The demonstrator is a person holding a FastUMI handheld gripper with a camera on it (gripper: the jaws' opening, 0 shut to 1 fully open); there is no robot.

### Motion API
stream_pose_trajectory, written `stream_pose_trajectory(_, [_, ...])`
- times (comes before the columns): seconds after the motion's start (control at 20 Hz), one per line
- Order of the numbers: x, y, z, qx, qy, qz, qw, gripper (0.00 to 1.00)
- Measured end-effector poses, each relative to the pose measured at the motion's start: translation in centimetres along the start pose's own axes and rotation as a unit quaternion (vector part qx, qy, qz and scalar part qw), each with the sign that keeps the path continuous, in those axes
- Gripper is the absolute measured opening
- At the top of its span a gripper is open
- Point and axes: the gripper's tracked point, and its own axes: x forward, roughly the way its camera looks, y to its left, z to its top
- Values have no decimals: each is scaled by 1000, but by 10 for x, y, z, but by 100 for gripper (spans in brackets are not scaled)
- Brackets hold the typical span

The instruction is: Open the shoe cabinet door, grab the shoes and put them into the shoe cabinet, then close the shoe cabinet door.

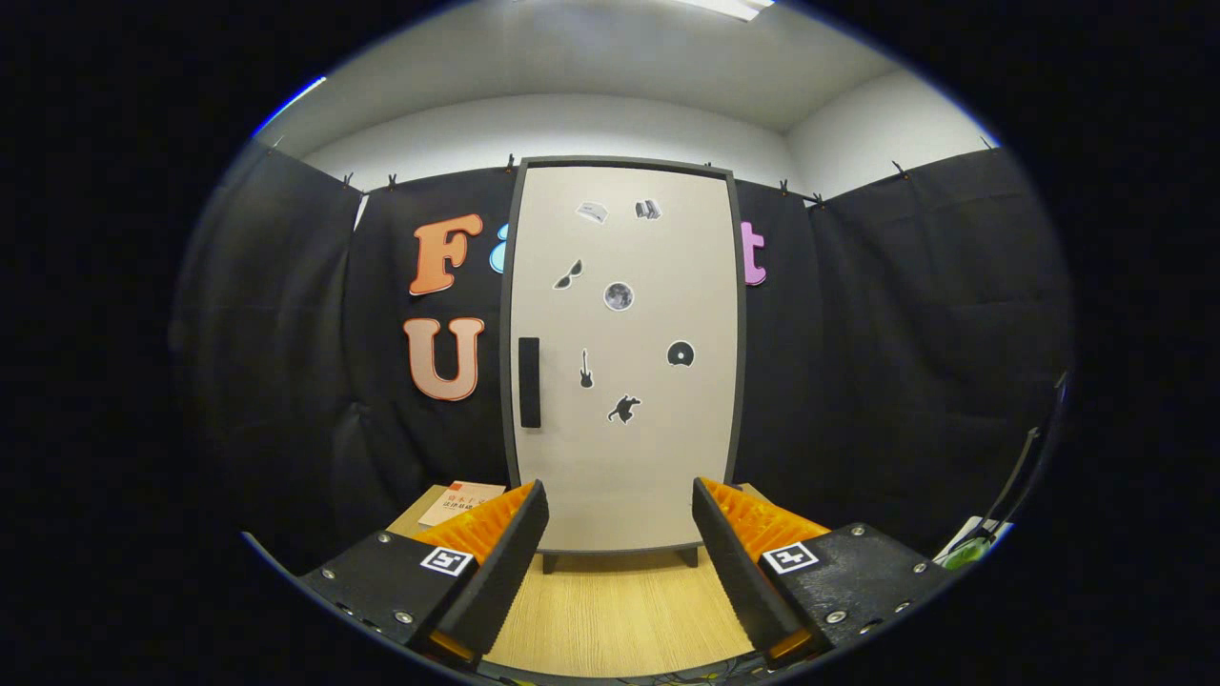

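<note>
Nearest, the tool (620, 514) hovers with its fingers (500, 562) spread wide, nothing between them, above the pale wooden counter (610, 610). Just beyond the fingertips stands the shoe cabinet (624, 362) on short dark legs, its beige door (648, 457) closed (small dark stickers dot it), with a black vertical handle (530, 382) near its left edge. A booklet (461, 501) lies on the counter's far left.

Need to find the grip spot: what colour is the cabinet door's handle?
Black, a vertical bar handle on the beige door, seen in the gripper view.

Wooden table (610, 610): shoe cabinet (624, 362), perhaps a booklet (460, 501).
</note>
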Motion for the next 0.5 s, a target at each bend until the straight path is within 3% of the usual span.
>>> stream_pose_trajectory(0.5, [-10, 0, 4, 1, -1, -1, 1000, 95])
